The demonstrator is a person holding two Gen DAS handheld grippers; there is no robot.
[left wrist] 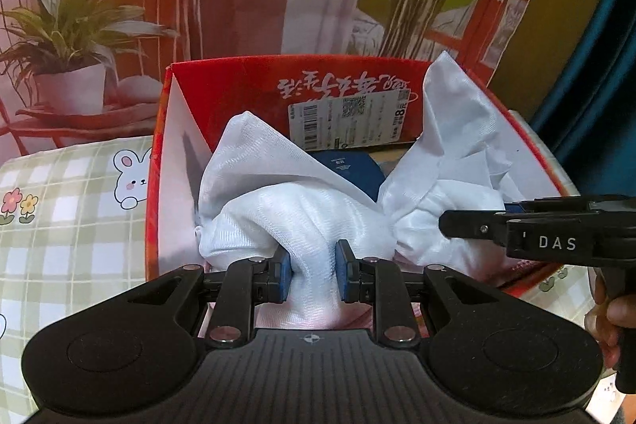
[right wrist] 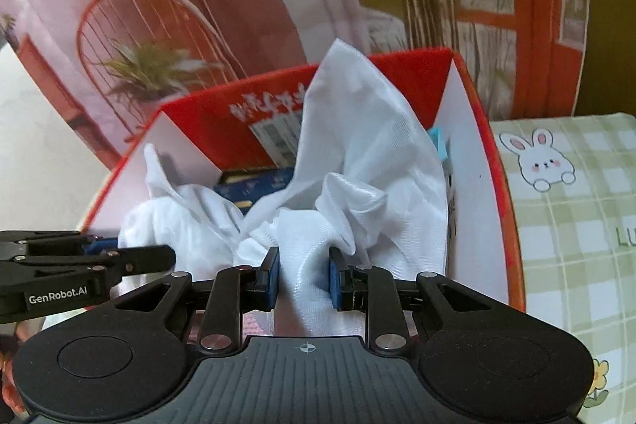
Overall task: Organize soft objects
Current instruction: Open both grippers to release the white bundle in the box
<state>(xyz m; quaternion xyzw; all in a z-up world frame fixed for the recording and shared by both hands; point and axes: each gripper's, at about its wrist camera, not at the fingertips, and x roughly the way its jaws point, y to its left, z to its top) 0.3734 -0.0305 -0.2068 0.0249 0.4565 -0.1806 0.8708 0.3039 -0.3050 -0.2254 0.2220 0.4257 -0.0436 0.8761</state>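
Observation:
A white cloth (left wrist: 278, 209) is bunched over the open red cardboard box (left wrist: 238, 82), its ends sticking up at both sides. My left gripper (left wrist: 313, 275) is shut on a fold of the cloth at the box's near edge. In the right wrist view my right gripper (right wrist: 304, 277) is shut on another fold of the same white cloth (right wrist: 357, 153), inside the red box (right wrist: 493, 161). The right gripper also shows in the left wrist view (left wrist: 449, 223), and the left gripper in the right wrist view (right wrist: 169, 257). A dark blue item (left wrist: 353, 165) lies in the box under the cloth.
The box stands on a green checked cloth with rabbit prints (left wrist: 71, 209), which also shows in the right wrist view (right wrist: 576, 209). A printed backdrop of a chair and potted plants (left wrist: 79, 26) hangs close behind the box. A white barcode label (left wrist: 349, 118) is on the box's far wall.

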